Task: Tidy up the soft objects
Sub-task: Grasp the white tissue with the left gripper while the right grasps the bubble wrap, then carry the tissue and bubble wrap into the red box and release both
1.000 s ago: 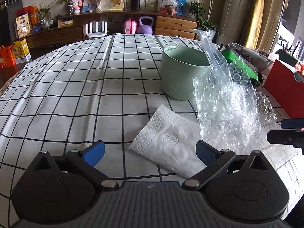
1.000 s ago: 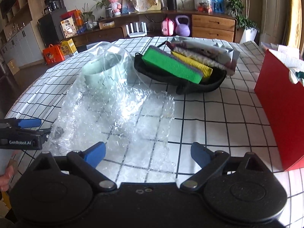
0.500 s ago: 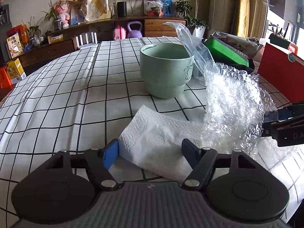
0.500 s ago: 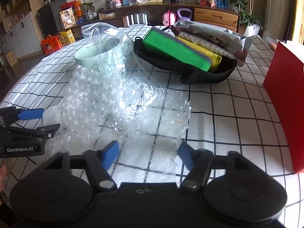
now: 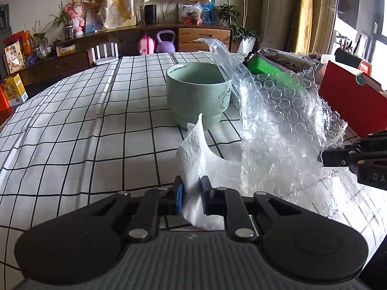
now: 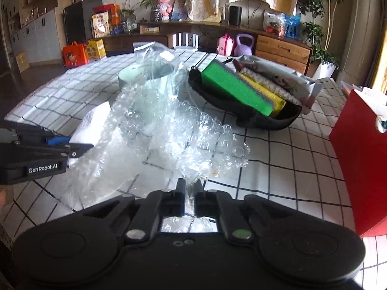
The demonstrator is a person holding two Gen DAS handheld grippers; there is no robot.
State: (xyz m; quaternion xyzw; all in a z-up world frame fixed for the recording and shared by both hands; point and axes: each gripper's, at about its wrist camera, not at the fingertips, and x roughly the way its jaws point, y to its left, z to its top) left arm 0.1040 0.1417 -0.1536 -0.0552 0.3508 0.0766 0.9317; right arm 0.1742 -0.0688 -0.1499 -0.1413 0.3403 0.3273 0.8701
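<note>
Pinching with both pairs of fingers, we hold a soft thing in each hand. Our left gripper (image 5: pixel 191 197) has its jaws closing on the white paper napkin (image 5: pixel 193 149), which is squeezed between the two pads and stands up in a bent, pointed fold above them, its lower edge hanging just below the fingers over the desk (image 5: pixel 96 130). Our right gripper (image 6: pixel 189 199) has its jaws drawn together on the near edge of the clear bubble wrap (image 6: pixel 174 130); a thin strip of the plastic shows in the narrow slot between the pads.

From that grip the bubble wrap spreads away across the checked cloth, crumpled and partly raised, and its far part leans against the pale green cup (image 5: pixel 197 94), which stands upright on the desk just beyond the napkin. In the right wrist view the cup shows only through the plastic. The left gripper appears at the left edge of that view, with the napkin just beside the wrap.

Farther right lies a black tray (image 6: pixel 254 117) holding a green sponge (image 6: pixel 234 88), a yellow one beside it and a printed white packet. At the right edge stands a red box (image 6: pixel 358 145), apart from the wrap
</note>
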